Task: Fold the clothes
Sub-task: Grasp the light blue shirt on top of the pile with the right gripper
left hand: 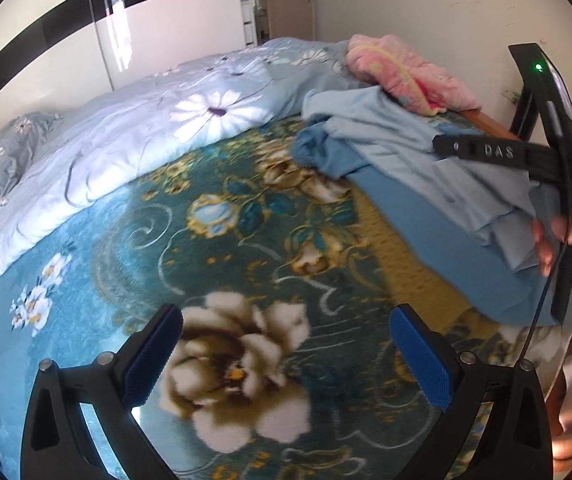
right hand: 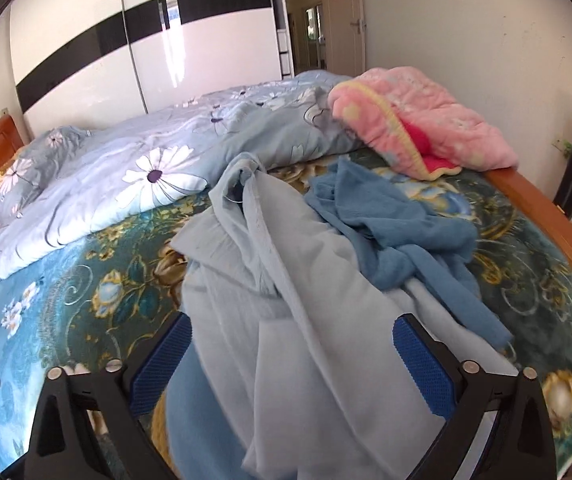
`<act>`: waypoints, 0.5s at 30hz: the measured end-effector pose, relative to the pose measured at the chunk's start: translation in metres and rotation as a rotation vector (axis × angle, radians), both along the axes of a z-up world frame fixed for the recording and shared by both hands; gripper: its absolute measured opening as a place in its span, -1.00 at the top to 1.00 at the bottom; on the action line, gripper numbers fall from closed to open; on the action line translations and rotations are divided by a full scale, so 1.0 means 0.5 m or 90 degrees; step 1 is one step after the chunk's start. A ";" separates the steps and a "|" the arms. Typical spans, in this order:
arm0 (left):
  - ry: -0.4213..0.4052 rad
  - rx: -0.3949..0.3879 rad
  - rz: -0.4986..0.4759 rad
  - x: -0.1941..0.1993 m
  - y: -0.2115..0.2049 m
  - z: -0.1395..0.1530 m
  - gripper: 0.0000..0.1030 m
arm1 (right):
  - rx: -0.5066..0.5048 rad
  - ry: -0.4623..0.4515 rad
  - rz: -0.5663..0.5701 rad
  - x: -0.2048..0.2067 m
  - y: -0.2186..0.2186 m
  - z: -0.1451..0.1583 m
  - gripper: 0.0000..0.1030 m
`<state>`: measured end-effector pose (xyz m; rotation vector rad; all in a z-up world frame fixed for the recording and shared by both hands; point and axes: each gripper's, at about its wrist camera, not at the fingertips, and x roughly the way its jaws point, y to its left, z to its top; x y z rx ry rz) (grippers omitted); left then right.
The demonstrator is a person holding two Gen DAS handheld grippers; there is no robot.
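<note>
The left gripper [left hand: 286, 354] was recorded with its fingers [left hand: 154, 356] spread wide, nothing between them; it was held above the floral bedspread [left hand: 214, 240], and contact with it could not be confirmed. Blue textured pads were noted on both fingers.

The right gripper [right hand: 292, 364] was likewise found wide open, fingers [right hand: 422, 368] set to either side of a pale blue garment [right hand: 318, 320]. Cloth lay between them, ungripped; whether the pads touched it could not be told. In the left wrist view the right gripper was seen from the side, its black body over the same pale cloth.

Two loose garments were counted on the bed: the pale blue one, thin, smooth and creased, crumpled toward the foot of the bed, and a darker blue garment [right hand: 390, 224] of fuzzier weave, bunched just beside it and partly overlapped. Beyond them, one pink quilted blanket [right hand: 426, 136] was observed near the wooden bed rail [right hand: 558, 216], and one daisy-print duvet [right hand: 134, 176] was heaped along the far side.
</note>
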<state>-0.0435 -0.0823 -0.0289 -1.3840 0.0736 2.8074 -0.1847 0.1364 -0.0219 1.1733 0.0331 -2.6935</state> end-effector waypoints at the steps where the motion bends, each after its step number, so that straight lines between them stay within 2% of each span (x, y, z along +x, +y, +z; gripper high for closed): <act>1: -0.004 0.000 0.006 -0.001 -0.010 -0.006 -1.00 | 0.009 -0.008 -0.004 -0.012 -0.002 -0.008 -0.65; 4: -0.014 0.000 0.025 -0.002 -0.040 -0.023 -1.00 | 0.021 -0.034 -0.012 -0.041 -0.002 -0.028 -0.30; 7: -0.020 0.013 0.048 0.002 -0.072 -0.033 -1.00 | 0.005 -0.045 -0.012 -0.055 0.005 -0.036 0.10; 10: -0.023 0.023 0.069 0.015 -0.097 -0.036 -1.00 | -0.006 -0.042 -0.023 -0.058 0.007 -0.025 0.96; 15: -0.023 0.038 0.096 0.061 -0.144 -0.027 -1.00 | -0.054 -0.018 -0.020 -0.042 0.012 0.031 0.97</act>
